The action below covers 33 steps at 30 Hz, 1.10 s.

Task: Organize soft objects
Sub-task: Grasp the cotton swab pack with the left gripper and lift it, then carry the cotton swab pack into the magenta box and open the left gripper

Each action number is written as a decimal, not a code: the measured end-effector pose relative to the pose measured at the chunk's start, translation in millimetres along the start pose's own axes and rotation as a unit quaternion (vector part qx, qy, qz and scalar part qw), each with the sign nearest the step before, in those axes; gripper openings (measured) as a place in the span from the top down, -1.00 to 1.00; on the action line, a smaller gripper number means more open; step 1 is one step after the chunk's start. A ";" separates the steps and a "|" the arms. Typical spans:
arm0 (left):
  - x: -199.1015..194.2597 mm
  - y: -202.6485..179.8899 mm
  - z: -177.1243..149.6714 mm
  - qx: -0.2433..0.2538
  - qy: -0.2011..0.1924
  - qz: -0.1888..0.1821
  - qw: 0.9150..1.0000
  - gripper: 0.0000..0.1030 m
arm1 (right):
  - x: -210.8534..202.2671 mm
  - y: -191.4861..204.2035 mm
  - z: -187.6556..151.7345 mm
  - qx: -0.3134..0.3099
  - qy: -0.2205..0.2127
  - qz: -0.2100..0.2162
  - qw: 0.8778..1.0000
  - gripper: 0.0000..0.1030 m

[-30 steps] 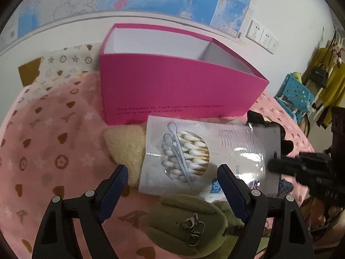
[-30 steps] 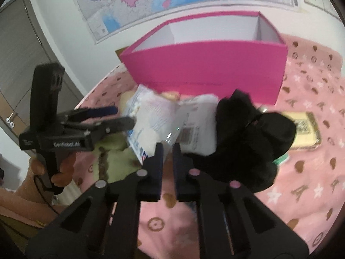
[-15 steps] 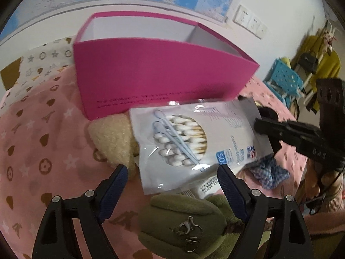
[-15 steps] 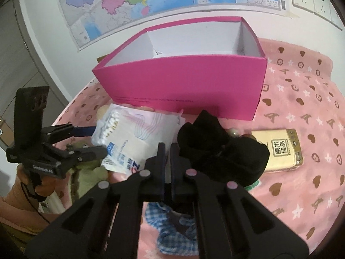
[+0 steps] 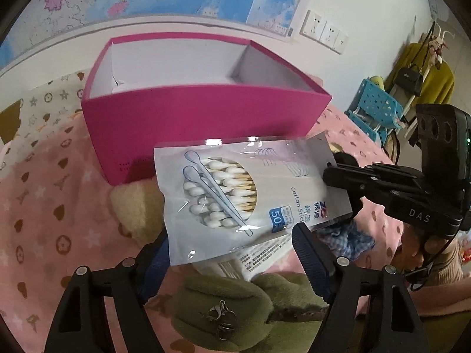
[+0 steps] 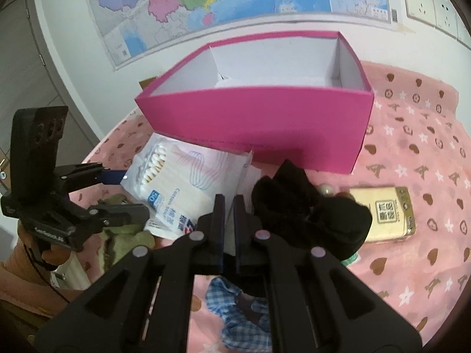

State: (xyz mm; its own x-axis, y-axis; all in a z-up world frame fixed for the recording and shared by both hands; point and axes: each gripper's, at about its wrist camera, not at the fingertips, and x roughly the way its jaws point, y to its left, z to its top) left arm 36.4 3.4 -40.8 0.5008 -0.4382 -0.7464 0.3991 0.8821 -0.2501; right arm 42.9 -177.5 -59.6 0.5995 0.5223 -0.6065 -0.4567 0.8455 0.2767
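A white cotton swab pack (image 5: 235,194) hangs over the pink tablecloth in front of the open pink box (image 5: 200,117). My right gripper (image 5: 329,173) is shut on the pack's right edge. In the right wrist view its fingertips (image 6: 229,200) are together, with the pack (image 6: 182,182) just to their left. My left gripper (image 5: 228,238) straddles the pack's lower end. Its jaws are closing with the pack between them, and the blue pads (image 5: 306,253) do not visibly press on it. A green plush (image 5: 223,303) lies under the left gripper.
A cream plush (image 5: 135,209) lies against the box front. A black soft item (image 6: 309,214), a blue checked scrunchie (image 6: 235,309) and a yellow tissue pack (image 6: 385,211) lie right of the swab pack. A second white packet (image 5: 259,256) lies beneath it. The box (image 6: 265,123) is empty inside.
The right gripper has carried the swab pack left and up, so it now sits between the left gripper's fingers. The left fingers have come slightly closer together. The checked scrunchie is uncovered.
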 end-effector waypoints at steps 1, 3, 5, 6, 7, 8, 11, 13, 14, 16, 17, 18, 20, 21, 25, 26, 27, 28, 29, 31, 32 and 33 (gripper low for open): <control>-1.7 -1.2 1.2 0.001 -0.004 0.002 1.000 -0.55 | -1.8 0.7 1.5 -0.002 -0.004 0.001 1.000 0.87; -8.1 -4.9 5.3 0.005 -0.015 0.004 1.000 -0.55 | -7.2 2.9 6.0 -0.009 -0.012 0.002 1.000 0.87; -14.3 -9.5 12.2 0.009 -0.029 0.005 1.000 -0.55 | -11.9 4.2 11.1 -0.015 -0.018 0.001 1.000 0.87; -19.0 -11.7 15.2 0.011 -0.034 0.006 0.999 -0.55 | -15.0 4.1 14.7 -0.016 -0.022 0.003 1.000 0.87; -22.0 -13.0 20.2 0.014 -0.040 0.008 0.999 -0.55 | -18.8 3.9 19.5 -0.019 -0.029 0.004 0.999 0.87; -26.4 -14.3 25.7 0.018 -0.048 0.011 0.999 -0.55 | -22.0 3.4 24.1 -0.022 -0.034 0.005 0.999 0.87; -34.8 -19.6 47.2 0.024 -0.067 0.013 0.997 -0.55 | -29.9 2.4 38.9 -0.030 -0.047 0.007 0.998 0.87; -37.0 -19.5 60.3 0.025 -0.074 0.016 0.997 -0.55 | -33.7 2.0 50.6 -0.039 -0.055 0.002 0.998 0.87; -38.1 -17.6 68.0 0.027 -0.079 0.025 0.996 -0.55 | -35.8 2.4 57.6 -0.045 -0.061 0.000 0.997 0.87; -36.7 -15.2 79.1 0.027 -0.082 0.028 0.996 -0.55 | -37.3 2.0 69.4 -0.054 -0.069 -0.005 0.996 0.87; -34.4 -13.0 85.1 0.024 -0.083 0.028 0.996 -0.55 | -36.9 1.3 77.7 -0.057 -0.074 -0.006 0.996 0.87; -31.2 -9.2 90.5 0.019 -0.081 0.027 0.996 -0.55 | -35.8 0.0 83.5 -0.057 -0.076 -0.010 0.995 0.87; -24.1 -1.2 98.9 0.005 -0.076 0.022 0.997 -0.55 | -31.5 -4.8 95.3 -0.057 -0.076 -0.011 0.995 0.87; -21.1 3.2 103.3 -0.002 -0.076 0.020 0.997 -0.55 | -27.7 -8.4 101.7 -0.053 -0.075 -0.009 0.996 0.87; -2.7 20.5 118.9 -0.025 -0.065 0.013 0.997 -0.55 | -8.5 -20.5 120.5 -0.049 -0.063 -0.015 0.997 0.87; 3.2 23.5 121.4 -0.029 -0.060 0.010 0.998 -0.55 | -3.2 -23.7 122.9 -0.048 -0.059 -0.015 0.997 0.87; 8.2 27.1 124.0 -0.035 -0.056 0.011 0.998 -0.55 | 3.4 -27.5 126.2 -0.044 -0.054 -0.018 0.997 0.87; 14.3 31.0 126.6 -0.042 -0.050 0.014 0.998 -0.55 | 9.1 -30.2 128.3 -0.043 -0.048 -0.023 0.998 0.87; 22.5 35.2 128.6 -0.047 -0.041 0.022 0.998 -0.55 | 17.6 -34.1 130.9 -0.040 -0.039 -0.025 0.998 0.87; 32.9 41.6 131.3 -0.058 -0.031 0.029 0.997 -0.55 | 33.6 -41.4 134.4 -0.028 -0.020 -0.021 0.999 0.87; 38.6 44.2 133.1 -0.061 -0.027 0.035 0.997 -0.55 | 40.6 -44.7 135.5 -0.023 -0.012 -0.025 0.999 0.87; 41.1 44.5 134.2 -0.059 -0.027 0.048 0.997 -0.55 | 46.9 -47.4 135.9 -0.020 -0.005 -0.031 0.999 0.87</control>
State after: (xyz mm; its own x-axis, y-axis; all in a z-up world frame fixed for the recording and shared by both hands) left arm 177.8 1.4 0.1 0.5752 -0.3561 -0.7364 0.2558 0.9334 -0.2516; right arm 182.0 -177.9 0.1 0.6336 0.4708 -0.6139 -0.4450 0.8709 0.2086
